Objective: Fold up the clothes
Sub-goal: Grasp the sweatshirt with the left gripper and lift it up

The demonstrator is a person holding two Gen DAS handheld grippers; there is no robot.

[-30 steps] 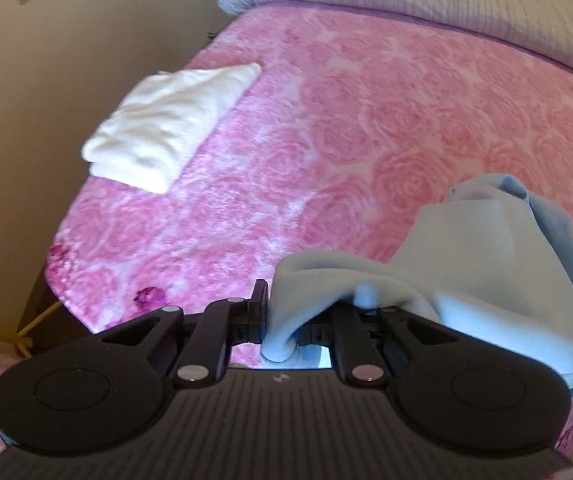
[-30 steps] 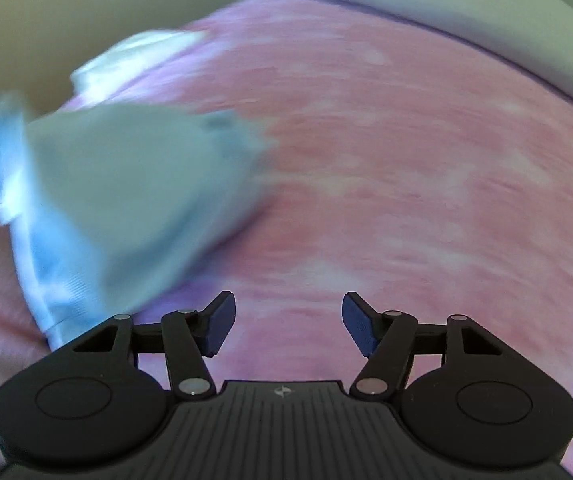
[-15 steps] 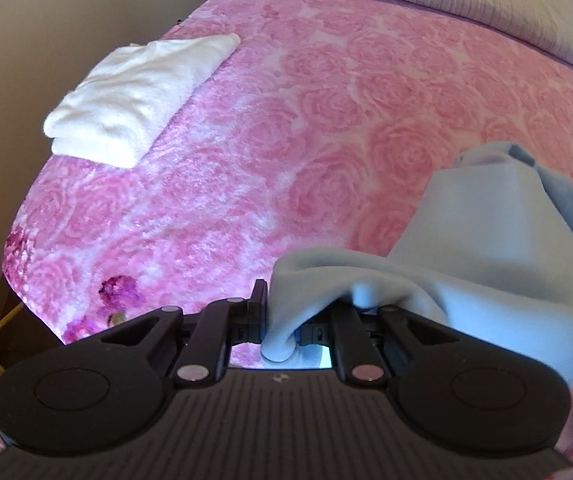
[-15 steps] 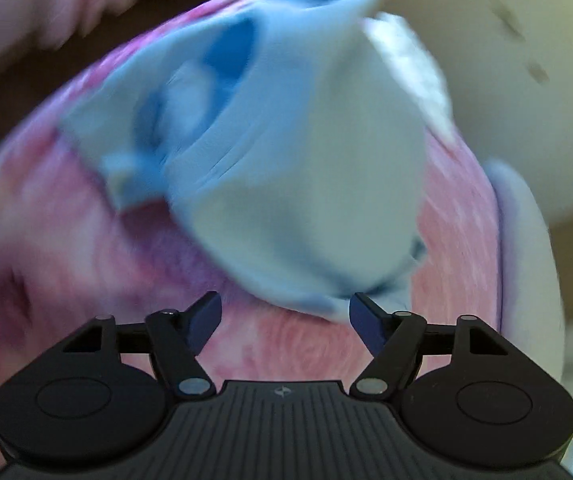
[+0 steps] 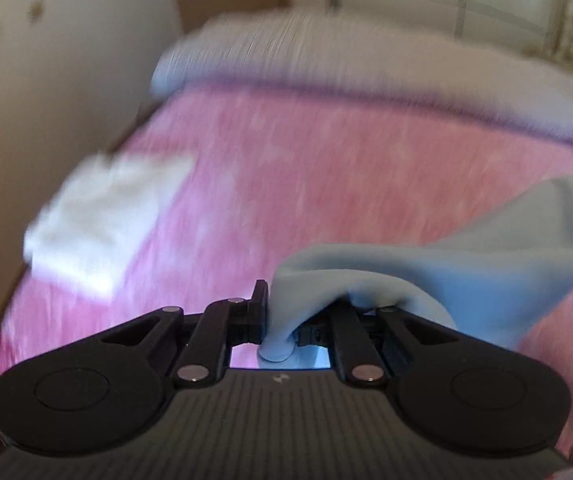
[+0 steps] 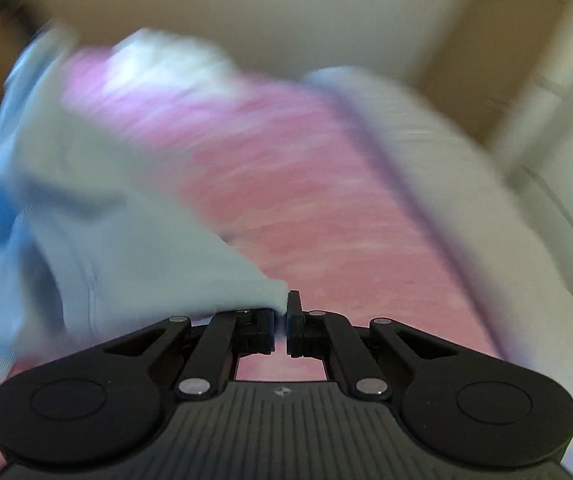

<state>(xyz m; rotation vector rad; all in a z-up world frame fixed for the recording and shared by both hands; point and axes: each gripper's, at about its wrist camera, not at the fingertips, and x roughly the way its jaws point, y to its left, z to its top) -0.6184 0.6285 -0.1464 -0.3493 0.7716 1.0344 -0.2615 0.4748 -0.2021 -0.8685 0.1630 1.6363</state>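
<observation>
Light blue soft knit garment (image 5: 466,264) spans both grips above the pink rose-patterned bed (image 5: 326,184), running lower centre to right from left gripper (image 5: 282,320), lower centre to left from right gripper (image 6: 280,316), both jaws clamped on its edges.

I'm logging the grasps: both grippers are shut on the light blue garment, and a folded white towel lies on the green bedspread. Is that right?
Not quite: the bedspread is pink, not green, as the left wrist view shows. The rest stands: the left gripper and the right gripper are both shut on the light blue garment, and the folded white towel lies on the bedspread.
</observation>
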